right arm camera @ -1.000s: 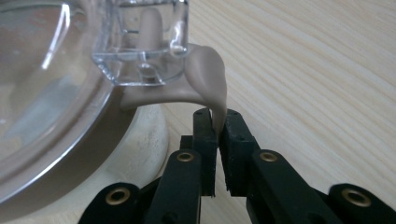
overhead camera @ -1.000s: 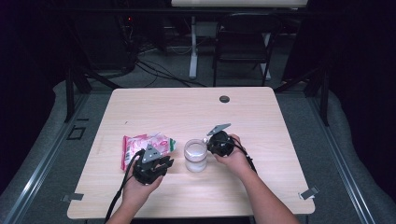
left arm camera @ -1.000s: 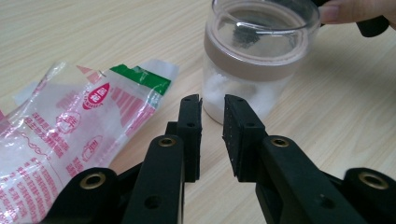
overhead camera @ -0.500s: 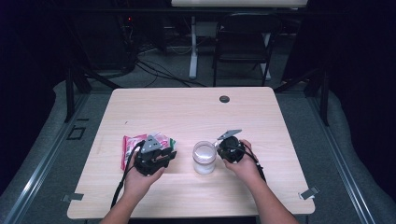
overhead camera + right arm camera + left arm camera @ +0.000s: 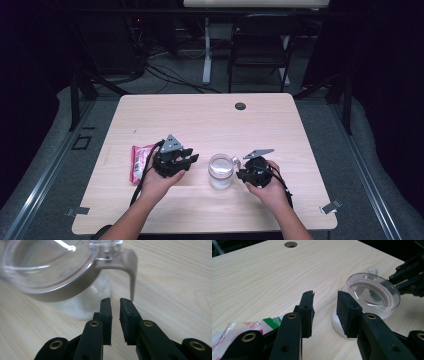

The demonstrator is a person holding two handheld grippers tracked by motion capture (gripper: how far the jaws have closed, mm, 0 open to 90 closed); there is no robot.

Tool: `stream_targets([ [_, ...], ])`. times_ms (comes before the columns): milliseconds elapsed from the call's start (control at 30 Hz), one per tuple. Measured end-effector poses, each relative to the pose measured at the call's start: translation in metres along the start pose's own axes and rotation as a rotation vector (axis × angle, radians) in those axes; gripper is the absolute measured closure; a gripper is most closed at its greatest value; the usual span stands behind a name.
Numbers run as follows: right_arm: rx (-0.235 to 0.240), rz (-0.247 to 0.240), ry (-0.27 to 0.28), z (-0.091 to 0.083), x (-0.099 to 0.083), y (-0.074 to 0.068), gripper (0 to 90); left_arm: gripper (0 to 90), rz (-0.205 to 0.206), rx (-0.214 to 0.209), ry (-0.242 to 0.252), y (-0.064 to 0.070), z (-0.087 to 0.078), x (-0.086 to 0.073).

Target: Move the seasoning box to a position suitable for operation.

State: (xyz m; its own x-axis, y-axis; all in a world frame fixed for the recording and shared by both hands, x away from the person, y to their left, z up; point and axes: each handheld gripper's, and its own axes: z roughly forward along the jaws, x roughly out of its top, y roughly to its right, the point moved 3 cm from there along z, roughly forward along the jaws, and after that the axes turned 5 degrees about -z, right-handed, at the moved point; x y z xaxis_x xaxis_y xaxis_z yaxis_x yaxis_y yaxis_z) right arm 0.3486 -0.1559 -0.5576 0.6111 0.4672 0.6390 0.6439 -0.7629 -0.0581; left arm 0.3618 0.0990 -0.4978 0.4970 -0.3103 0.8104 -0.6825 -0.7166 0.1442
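A small white container (image 5: 220, 171) with a clear lid (image 5: 372, 293) stands on the table between my two grippers. The lid (image 5: 50, 265) has a taupe latch tab (image 5: 130, 272) that hangs down its side. My right gripper (image 5: 115, 301) points at that tab from just short of it, jaws a narrow gap apart with nothing between them. In the high view it (image 5: 241, 174) sits right of the container. My left gripper (image 5: 192, 160) is left of the container and open (image 5: 326, 296), with nothing between its jaws. A pink and green packet (image 5: 139, 161) lies flat under its back end.
The light wooden table (image 5: 200, 120) has a round cable hole (image 5: 240, 106) near its far edge. A chair (image 5: 257, 45) and desk legs stand on the floor beyond. The right gripper (image 5: 409, 277) shows behind the container in the left gripper view.
The container and my right gripper have shifted right and a little toward the person. My left gripper has moved forward and right, off the packet toward the container.
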Motion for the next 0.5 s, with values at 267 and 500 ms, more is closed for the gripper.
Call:
stream_targets([
  [267, -0.037, 0.006, 0.031, -0.014, -0.003, 0.005, 77.0, 66.7, 0.018, -0.005, -0.012, 0.003, 0.006, 0.002],
  [500, -0.013, 0.089, 0.134, -0.037, 0.01, 0.013, 80.7, 68.2, 0.039, -0.006, -0.043, 0.009, 0.01, -0.004],
])
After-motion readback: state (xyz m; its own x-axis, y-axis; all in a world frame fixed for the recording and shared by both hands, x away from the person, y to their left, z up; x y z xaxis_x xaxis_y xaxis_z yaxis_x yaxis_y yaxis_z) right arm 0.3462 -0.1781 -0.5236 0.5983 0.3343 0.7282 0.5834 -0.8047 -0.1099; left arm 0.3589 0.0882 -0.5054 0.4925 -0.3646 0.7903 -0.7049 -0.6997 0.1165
